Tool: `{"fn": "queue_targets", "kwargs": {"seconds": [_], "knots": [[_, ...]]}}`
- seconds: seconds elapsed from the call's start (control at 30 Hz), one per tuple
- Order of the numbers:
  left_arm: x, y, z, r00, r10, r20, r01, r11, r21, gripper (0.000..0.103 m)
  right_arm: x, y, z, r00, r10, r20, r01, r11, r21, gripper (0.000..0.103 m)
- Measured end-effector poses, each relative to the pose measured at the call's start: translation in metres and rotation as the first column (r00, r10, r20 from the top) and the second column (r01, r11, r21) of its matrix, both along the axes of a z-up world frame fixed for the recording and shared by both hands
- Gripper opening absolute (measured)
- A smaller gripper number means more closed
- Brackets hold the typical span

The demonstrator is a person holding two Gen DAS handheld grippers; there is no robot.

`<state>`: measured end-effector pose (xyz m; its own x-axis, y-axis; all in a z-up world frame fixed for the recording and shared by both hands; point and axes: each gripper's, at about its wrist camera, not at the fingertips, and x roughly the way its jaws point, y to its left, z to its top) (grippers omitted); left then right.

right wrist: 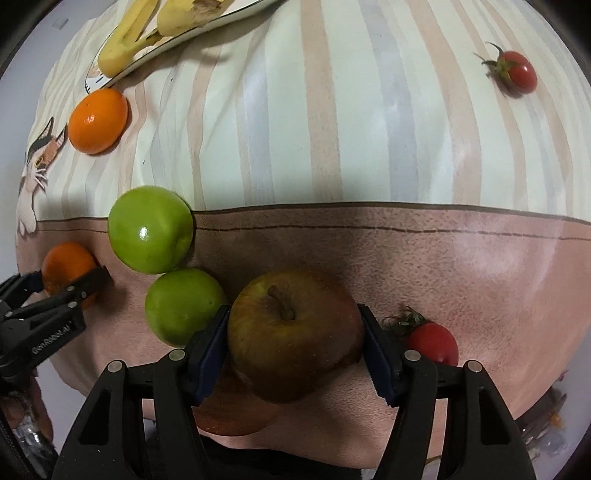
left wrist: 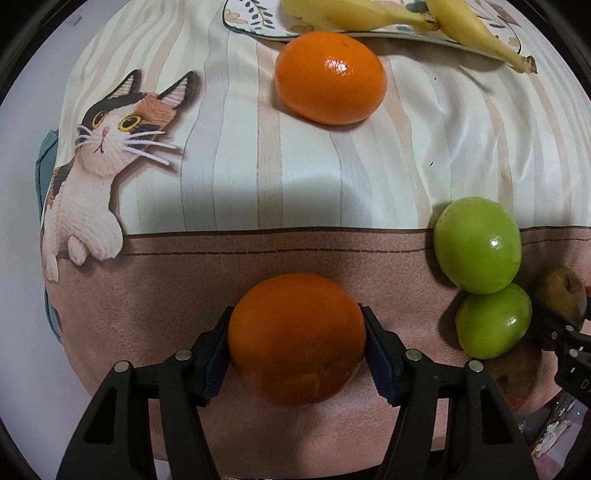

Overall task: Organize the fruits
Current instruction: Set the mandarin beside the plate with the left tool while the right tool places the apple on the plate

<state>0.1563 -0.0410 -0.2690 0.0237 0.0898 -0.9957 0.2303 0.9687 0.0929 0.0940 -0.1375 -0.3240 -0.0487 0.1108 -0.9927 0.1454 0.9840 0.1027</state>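
My left gripper [left wrist: 296, 345] is shut on an orange [left wrist: 296, 338] near the table's front edge; it also shows in the right wrist view [right wrist: 66, 271]. A second orange [left wrist: 330, 77] lies further back beside a plate [left wrist: 251, 26] with bananas [left wrist: 369, 14]. My right gripper [right wrist: 294, 341] is shut on a reddish-brown apple [right wrist: 293, 334]. Another red apple [right wrist: 236, 413] lies below it. Two green apples [right wrist: 149, 229] [right wrist: 183, 304] touch each other to its left. A red tomato [right wrist: 432, 343] sits just right of the right finger; another tomato [right wrist: 519, 70] lies far right.
The table carries a striped cloth with a cat print [left wrist: 107, 147] and a brown front band [left wrist: 221, 266]. The table's front edge is close below both grippers. Bare striped cloth [right wrist: 351, 129] spans the middle.
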Motion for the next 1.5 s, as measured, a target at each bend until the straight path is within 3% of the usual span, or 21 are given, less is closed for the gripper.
{"fn": "queue_targets", "kwargs": {"seconds": [0.13,0.37,0.57,0.7,0.9,1.1,1.3,1.5], "knots": [[0.015,-0.008,0.017,1.000,0.009,0.019,-0.009,1.000,-0.021,0.061,-0.001,0.008,0.009,1.000,-0.004,0.018,0.004,1.000,0.008,0.068],[0.027,-0.019,0.082,0.995,0.035,0.097,-0.024,0.993,-0.115,0.061,0.018,0.009,0.056,0.994,-0.014,0.112,0.008,0.999,0.050,0.068],[0.068,-0.012,0.138,0.987,0.078,0.141,-0.044,0.971,-0.235,0.061,0.060,-0.002,0.104,0.977,-0.032,0.211,0.010,0.995,0.103,0.068],[0.114,-0.004,0.148,0.979,0.085,0.184,-0.037,0.968,-0.249,0.061,0.103,-0.013,0.122,0.964,-0.043,0.261,0.011,0.993,0.121,0.068],[0.180,0.003,0.124,0.980,0.083,0.180,-0.049,0.982,-0.182,0.061,0.168,-0.025,0.115,0.956,-0.065,0.287,0.040,0.995,0.092,0.068],[0.226,0.014,0.077,0.989,0.132,0.061,-0.118,0.973,-0.199,0.061,0.211,-0.032,0.075,0.969,-0.069,0.236,0.059,0.997,0.052,0.068],[0.239,0.017,0.053,0.989,0.145,0.011,-0.139,0.968,-0.208,0.061,0.229,-0.030,0.057,0.974,-0.036,0.226,0.031,0.999,0.026,0.068],[0.242,0.017,0.048,0.990,0.143,0.006,-0.139,0.968,-0.209,0.061,0.234,-0.028,0.054,0.974,-0.017,0.226,0.017,1.000,-0.001,0.068]]}}
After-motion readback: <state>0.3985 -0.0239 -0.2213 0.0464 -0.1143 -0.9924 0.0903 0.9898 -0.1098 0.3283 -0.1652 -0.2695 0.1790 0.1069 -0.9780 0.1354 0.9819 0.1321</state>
